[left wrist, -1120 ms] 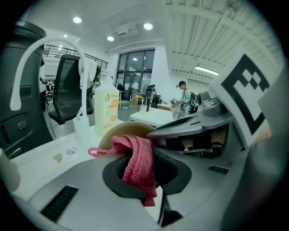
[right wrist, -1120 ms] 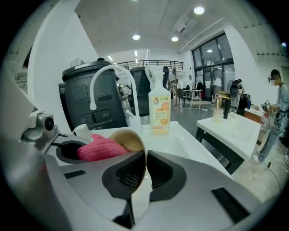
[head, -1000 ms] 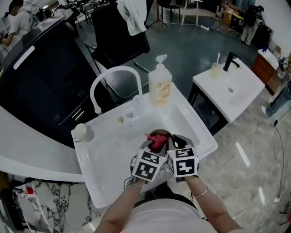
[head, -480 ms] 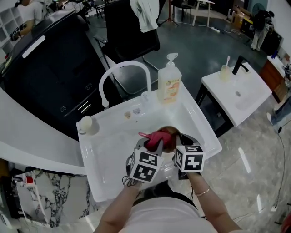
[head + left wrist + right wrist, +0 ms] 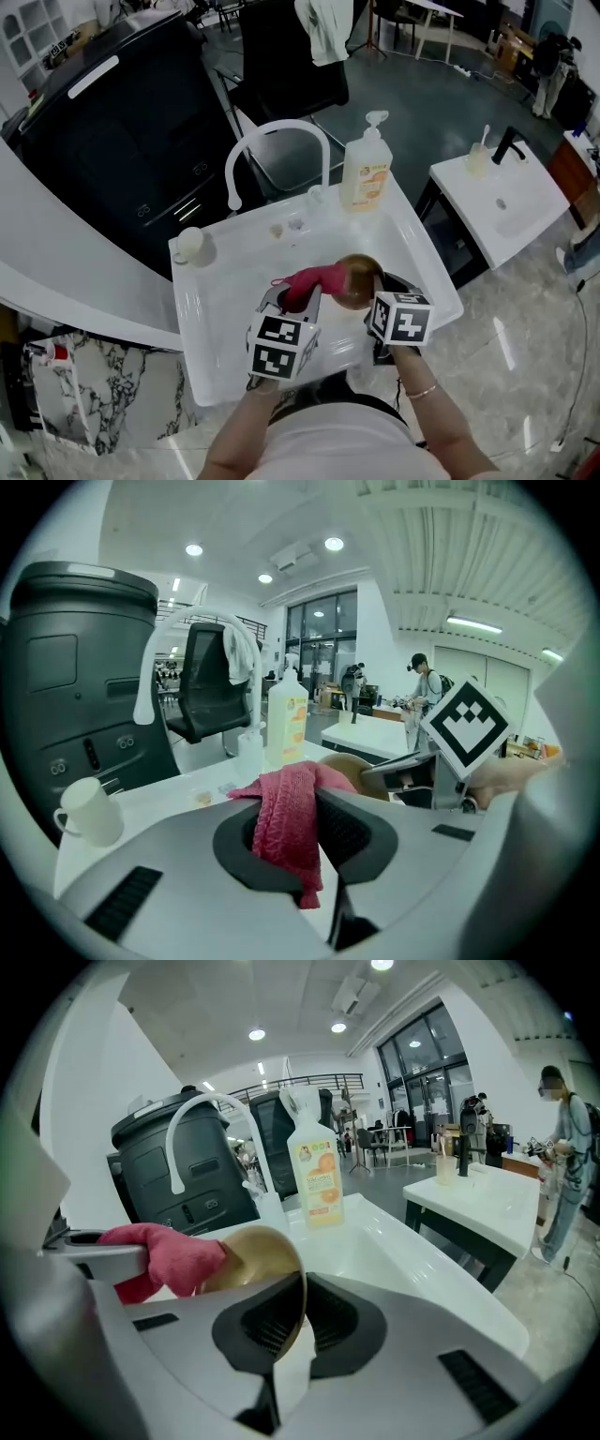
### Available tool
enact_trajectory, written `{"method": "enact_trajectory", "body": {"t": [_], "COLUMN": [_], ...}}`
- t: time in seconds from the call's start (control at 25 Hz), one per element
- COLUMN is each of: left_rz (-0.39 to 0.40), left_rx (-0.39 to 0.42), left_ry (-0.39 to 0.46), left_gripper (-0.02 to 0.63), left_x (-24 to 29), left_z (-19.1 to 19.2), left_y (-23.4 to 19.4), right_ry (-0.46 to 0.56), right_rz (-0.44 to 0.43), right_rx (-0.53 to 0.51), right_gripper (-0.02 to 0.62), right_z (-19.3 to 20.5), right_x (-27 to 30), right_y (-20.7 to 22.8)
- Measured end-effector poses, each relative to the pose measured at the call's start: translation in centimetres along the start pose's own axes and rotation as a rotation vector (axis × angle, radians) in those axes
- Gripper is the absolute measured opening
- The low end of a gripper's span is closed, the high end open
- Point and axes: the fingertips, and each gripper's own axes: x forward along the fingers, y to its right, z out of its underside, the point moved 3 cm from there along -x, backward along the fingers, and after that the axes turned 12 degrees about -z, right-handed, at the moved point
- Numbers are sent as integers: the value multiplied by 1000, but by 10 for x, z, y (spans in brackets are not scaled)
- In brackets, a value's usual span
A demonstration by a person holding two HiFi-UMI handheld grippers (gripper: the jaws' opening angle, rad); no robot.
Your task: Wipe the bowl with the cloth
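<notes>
The left gripper is clamped on a red knitted cloth. Just to its right, the right gripper pinches the rim of a golden bowl, tilted on edge above the white sink, near its front right corner. The cloth touches the bowl's left side, so wiping likely pushes rightward.

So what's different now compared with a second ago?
The left gripper, shut on the red cloth, has moved left, away from the right gripper, pulling the cloth with it, so more of the bowl shows. The right gripper's jaws have just closed a little further on the bowl's rim. The sink, tap and soap bottle are unchanged.
</notes>
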Motion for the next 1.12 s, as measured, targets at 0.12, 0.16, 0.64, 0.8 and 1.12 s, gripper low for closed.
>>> {"method": "enact_trajectory", "body": {"t": [0.12, 0.16, 0.64, 0.8, 1.12], "left_rz": [-6, 13, 280, 336, 412], "left_rx": [-50, -72, -78, -61, 61], "left_ry": [31, 48, -69, -139, -237], "left_gripper": [61, 61, 61, 61, 61], "left_x": [-8, -10, 31, 37, 34], "left_z": [-7, -11, 1, 8, 27], "left_y": [-8, -6, 71, 83, 103], "right_ry": [-2, -1, 55, 53, 47], "right_rz": [10, 10, -52, -57, -31], "right_rx": [17, 22, 75, 88, 143], "right_gripper": [20, 18, 19, 21, 28], "right_z": [2, 2, -6, -5, 1], "right_x": [0, 0, -6, -8, -10], "right_y": [4, 4, -9, -7, 5]}}
